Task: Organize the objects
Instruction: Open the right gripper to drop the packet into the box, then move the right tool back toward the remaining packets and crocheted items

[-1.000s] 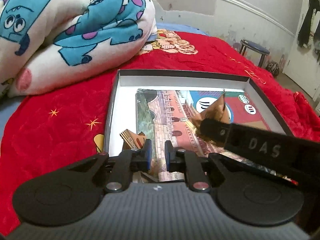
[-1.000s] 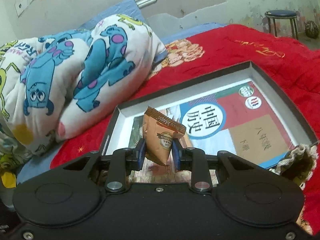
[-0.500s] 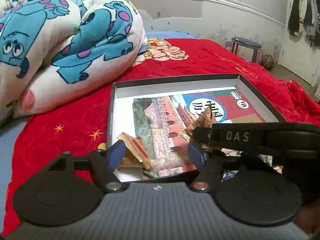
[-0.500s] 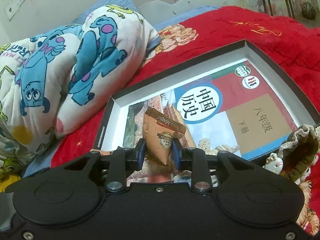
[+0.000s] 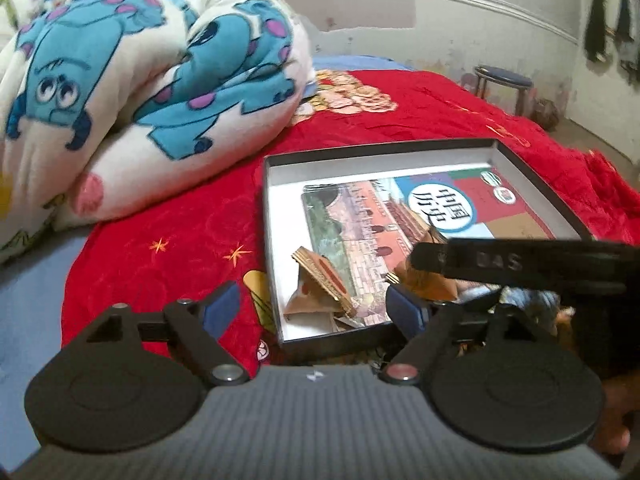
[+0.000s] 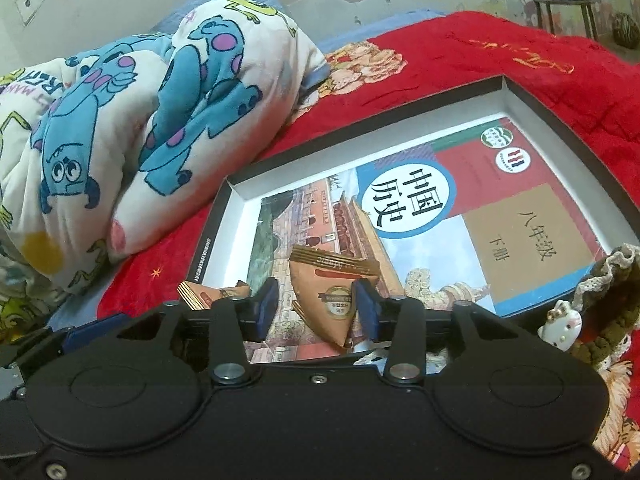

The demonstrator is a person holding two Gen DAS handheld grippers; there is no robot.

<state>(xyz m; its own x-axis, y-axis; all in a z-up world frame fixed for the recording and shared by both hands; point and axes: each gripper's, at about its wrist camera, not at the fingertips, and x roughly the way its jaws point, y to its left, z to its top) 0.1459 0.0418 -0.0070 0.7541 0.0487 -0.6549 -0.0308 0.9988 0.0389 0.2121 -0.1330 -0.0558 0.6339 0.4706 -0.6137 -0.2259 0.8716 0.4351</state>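
Note:
A shallow black box (image 5: 380, 148) (image 6: 360, 128) with a white inside lies on the red bedspread, and a history textbook (image 5: 452, 208) (image 6: 440, 216) lies flat in it. One tan snack packet (image 5: 320, 284) (image 6: 208, 294) rests loose in the box's near left corner. My left gripper (image 5: 312, 312) hangs just above and short of it, its jaws opening wide and gripping nothing. My right gripper (image 6: 316, 308) is over the book's near end, its jaws opening. A second tan packet (image 6: 332, 296) (image 5: 424, 276) stands between them, clear of the left pad and leaning at the right pad.
A rolled white blanket (image 5: 140, 80) (image 6: 140, 100) with blue monsters fills the left of the bed. A brown crocheted piece with a small white cat figure (image 6: 560, 324) lies by the box's near right corner. A stool (image 5: 502, 80) (image 6: 564, 0) stands by the far wall.
My left gripper opened, let its packet drop into the box's corner, and drew back a little. My right gripper's jaws have parted from the packet they were gripping.

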